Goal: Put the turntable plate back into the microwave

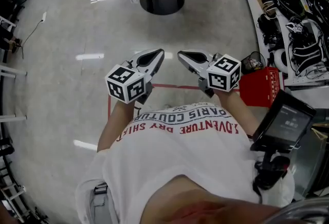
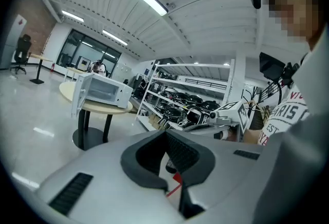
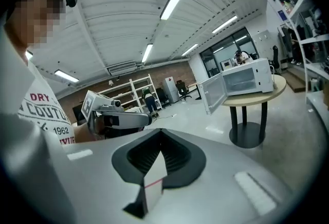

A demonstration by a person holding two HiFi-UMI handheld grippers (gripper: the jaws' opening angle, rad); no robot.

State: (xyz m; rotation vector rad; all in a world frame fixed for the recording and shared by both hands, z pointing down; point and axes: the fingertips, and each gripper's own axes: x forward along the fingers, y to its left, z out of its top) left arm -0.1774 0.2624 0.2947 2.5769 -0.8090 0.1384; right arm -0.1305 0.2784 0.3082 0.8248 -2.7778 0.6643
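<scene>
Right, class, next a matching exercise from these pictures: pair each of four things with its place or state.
Things:
1 white box-shaped microwave
2 red box-shaped container
3 left gripper
4 red tape line

Places or states:
A jaws together, nothing held
B a thin strip stuck flat along the floor
C door open, on the round beige table
D standing on the floor at the right of the person

Pairs: 1-C, 2-D, 3-A, 4-B
</scene>
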